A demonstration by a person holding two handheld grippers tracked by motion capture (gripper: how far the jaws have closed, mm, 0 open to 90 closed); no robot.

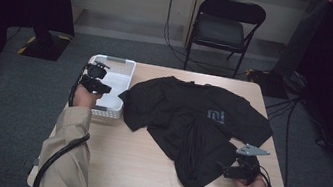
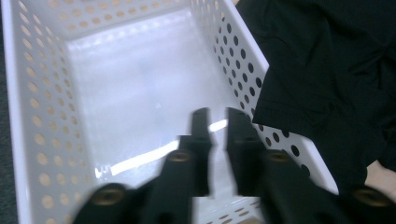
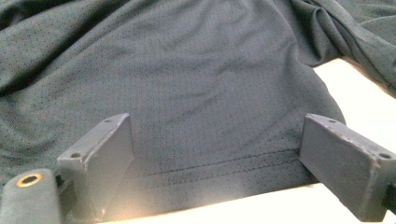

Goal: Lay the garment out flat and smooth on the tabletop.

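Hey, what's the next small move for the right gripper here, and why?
Probably ease the right gripper forward and close it on the stitched hem of the black mesh T-shirt. Its jaws stand wide open with the hem lying flat between them on the light wooden table, not yet pinched.
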